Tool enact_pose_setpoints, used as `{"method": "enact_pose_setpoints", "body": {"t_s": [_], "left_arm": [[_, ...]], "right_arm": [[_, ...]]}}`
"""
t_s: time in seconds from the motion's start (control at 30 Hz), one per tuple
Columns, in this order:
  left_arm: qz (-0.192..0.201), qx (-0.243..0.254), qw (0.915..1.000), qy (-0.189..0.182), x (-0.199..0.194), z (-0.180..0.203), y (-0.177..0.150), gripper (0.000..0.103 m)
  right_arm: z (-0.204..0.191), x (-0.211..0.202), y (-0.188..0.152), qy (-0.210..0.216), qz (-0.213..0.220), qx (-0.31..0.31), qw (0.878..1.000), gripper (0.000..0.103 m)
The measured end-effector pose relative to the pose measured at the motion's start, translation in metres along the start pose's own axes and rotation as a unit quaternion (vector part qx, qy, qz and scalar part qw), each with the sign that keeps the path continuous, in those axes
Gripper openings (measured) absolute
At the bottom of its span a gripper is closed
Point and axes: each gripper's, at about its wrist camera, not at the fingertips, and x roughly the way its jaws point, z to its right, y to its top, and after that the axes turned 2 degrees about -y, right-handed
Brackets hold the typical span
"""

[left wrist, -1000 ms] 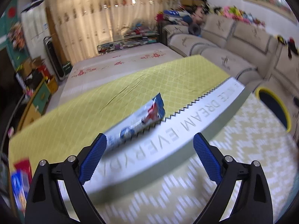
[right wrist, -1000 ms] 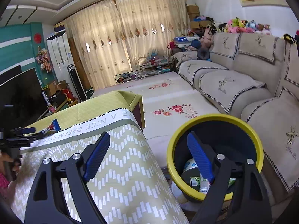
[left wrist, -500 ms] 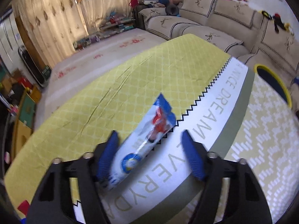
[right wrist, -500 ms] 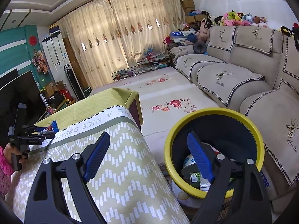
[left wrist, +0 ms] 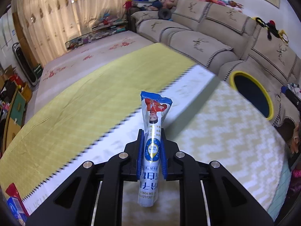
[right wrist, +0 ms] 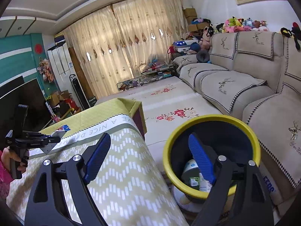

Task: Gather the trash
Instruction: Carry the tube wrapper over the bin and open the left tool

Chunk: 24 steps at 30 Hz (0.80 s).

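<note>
The left tool (left wrist: 151, 151) pinched a thin wrapper (left wrist: 153, 131) above the tabletop (left wrist: 216, 131) and might have let it slip before the bin (right wrist: 210, 150), where the right tool (right wrist: 148, 156) gaped wide.

The tablecloth (right wrist: 105, 131) is showing "A NICE DREAM" along its white band, beside the zigzag edge; the sachet (left wrist: 152, 145) is carrying Chinese characters and a partial "POWDE", upside down; other print is staying unreadable.
</note>
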Motion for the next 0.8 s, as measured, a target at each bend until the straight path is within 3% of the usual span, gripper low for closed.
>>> {"method": "enact_pose_setpoints", "body": {"t_s": [0.23,0.5,0.67,0.8], "left_arm": [[0.001,0.04,0.9976,-0.057,0.012,0.105,0.036,0.016],[0.001,0.083,0.9875,-0.133,0.063,0.229,0.097,0.016],[-0.028,0.095,0.9824,-0.158,0.107,0.292,0.127,0.016],[-0.047,0.096,0.9817,-0.157,0.135,0.328,0.141,0.016]], "right_arm": [[0.05,-0.042,-0.001,-0.036,0.017,0.02,0.999,0.08],[0.113,-0.087,-0.003,-0.095,0.044,0.053,0.993,0.08],[0.15,-0.1,-0.011,-0.118,0.041,0.081,0.989,0.081],[0.172,-0.102,-0.018,-0.123,0.033,0.106,0.986,0.081]]}}
